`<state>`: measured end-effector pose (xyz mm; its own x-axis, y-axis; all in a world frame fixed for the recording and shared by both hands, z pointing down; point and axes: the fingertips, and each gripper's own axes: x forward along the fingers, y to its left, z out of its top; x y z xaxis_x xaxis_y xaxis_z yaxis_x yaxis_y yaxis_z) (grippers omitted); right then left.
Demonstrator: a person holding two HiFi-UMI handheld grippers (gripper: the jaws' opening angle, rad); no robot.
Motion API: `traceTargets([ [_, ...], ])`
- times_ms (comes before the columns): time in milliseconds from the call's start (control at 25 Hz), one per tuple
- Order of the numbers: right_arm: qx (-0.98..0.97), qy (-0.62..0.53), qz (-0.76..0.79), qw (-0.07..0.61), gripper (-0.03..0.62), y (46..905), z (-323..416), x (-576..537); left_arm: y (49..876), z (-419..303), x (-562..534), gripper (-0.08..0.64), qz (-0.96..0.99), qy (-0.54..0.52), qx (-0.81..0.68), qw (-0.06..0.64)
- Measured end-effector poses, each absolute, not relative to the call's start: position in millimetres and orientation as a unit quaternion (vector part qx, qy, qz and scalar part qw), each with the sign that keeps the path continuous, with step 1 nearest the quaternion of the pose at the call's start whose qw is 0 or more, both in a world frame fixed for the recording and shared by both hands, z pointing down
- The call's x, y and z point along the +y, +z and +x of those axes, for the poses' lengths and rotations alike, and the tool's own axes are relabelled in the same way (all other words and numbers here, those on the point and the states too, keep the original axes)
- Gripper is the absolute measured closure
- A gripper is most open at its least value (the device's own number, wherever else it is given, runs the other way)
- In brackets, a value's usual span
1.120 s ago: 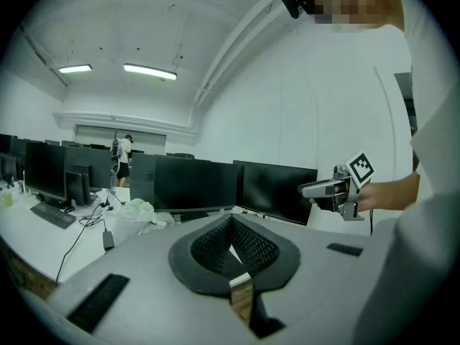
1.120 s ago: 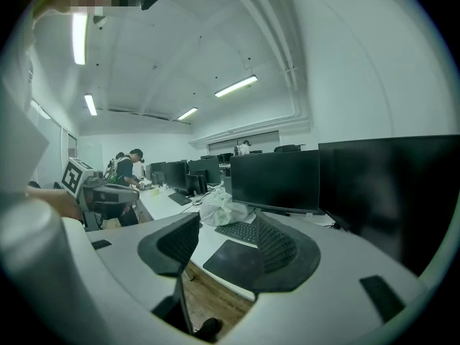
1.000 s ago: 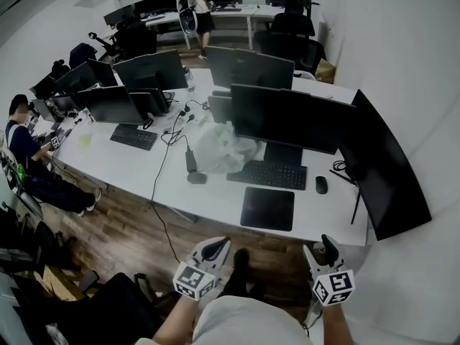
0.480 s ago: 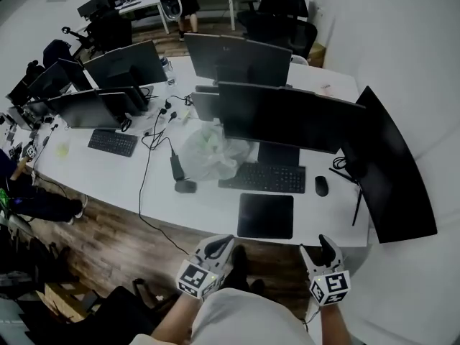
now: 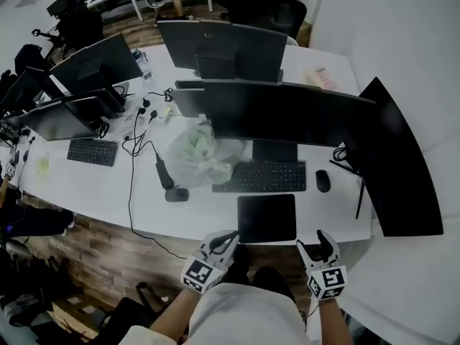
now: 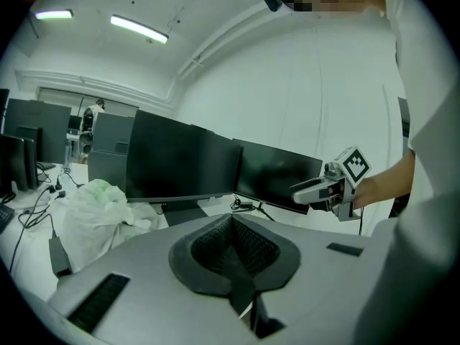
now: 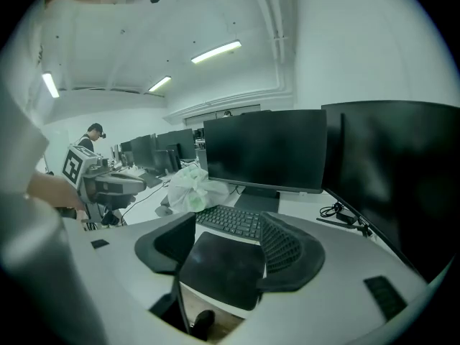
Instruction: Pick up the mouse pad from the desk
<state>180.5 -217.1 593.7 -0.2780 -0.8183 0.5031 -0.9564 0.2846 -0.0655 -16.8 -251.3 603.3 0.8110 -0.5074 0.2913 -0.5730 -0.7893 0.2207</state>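
Observation:
The black mouse pad (image 5: 267, 218) lies flat at the desk's near edge, in front of the keyboard (image 5: 262, 177). My left gripper (image 5: 231, 236) is just short of the pad's near left corner, off the desk edge; its jaws are shut with nothing in them (image 6: 231, 220). My right gripper (image 5: 320, 241) hovers off the pad's near right corner. Its jaws are opening and touch nothing. In the right gripper view the mouse pad (image 7: 223, 268) shows between the open jaws (image 7: 228, 225), still ahead of them.
A black mouse (image 5: 323, 181) sits right of the keyboard. A white plastic bag (image 5: 194, 152) and a power brick (image 5: 176, 193) lie to the left. Wide monitors (image 5: 280, 113) stand behind, and a curved monitor (image 5: 399, 171) at the right. Wooden floor shows below the desk (image 5: 215, 221).
Both grippers have come forward and down to the desk's near edge, either side of the mouse pad. The right jaws stand a little wider.

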Motion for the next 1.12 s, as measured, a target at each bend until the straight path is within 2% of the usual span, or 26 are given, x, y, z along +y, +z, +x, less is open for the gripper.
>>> traceTargets([
  [720,-0.725,0.318,0.545,0.277,0.275,752.2,181.3,-266.5,695.0,-11.3,-293.5,0.545,0.921,0.152,-0.278,0.229],
  [1120,-0.704,0.351,0.520,0.334,0.222,840.4,190.0,-271.0,742.3,3.1,-302.1,0.545,0.907,0.170,-0.288,0.255],
])
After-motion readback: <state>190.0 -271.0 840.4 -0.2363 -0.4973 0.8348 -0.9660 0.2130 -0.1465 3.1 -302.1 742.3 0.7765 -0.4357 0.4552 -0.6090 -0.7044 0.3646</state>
